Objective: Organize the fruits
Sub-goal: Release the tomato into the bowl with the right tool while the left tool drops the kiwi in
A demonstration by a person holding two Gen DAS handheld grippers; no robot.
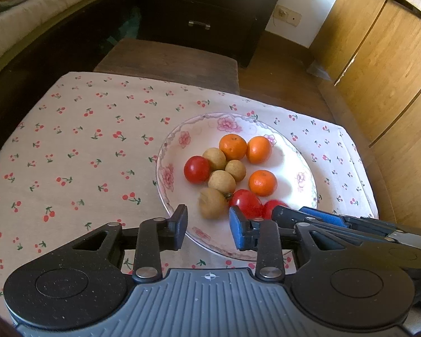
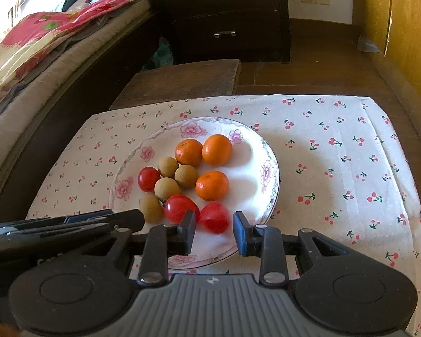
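Hovering over the near rim of the floral white china plate, left gripper and right gripper show fingers parted, empty.

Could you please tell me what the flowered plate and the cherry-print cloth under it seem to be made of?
The plate looks like glazed ceramic or porcelain: glossy white surface, printed pink flowers, thin rim. The cloth looks like matte woven cotton or a similar fabric: soft folds at its edge, no shine.
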